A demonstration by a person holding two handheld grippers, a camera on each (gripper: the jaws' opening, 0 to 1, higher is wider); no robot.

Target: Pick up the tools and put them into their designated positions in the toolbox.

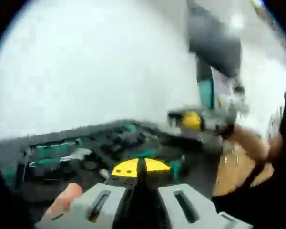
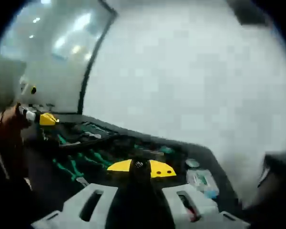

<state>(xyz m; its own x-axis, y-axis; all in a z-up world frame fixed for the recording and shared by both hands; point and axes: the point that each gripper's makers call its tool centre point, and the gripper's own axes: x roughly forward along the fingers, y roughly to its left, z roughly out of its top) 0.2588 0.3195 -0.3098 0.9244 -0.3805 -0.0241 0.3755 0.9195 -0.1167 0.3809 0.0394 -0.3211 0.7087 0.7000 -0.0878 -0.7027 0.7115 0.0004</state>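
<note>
Both grippers hover over the open black toolbox [image 2: 133, 148] with green-handled tools.
Left gripper [image 1: 139, 168] and right gripper [image 2: 140, 168] clenched, empty; white wall at twelve o'clock; writing unreadable.

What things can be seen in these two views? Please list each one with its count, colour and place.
toolbox: one, black, open, below both tongs.
tools: several, green-handled, in the toolbox slots; exact count unclear from blur.
packet: one, clear with teal, at the toolbox's right part in the right gripper view.
wall: one, white, behind.
left tongs: one, grey with yellow tip, jaws together.
right tongs: one, grey with yellow tip, jaws together.
thumb: one, beside the left tongs.
</note>
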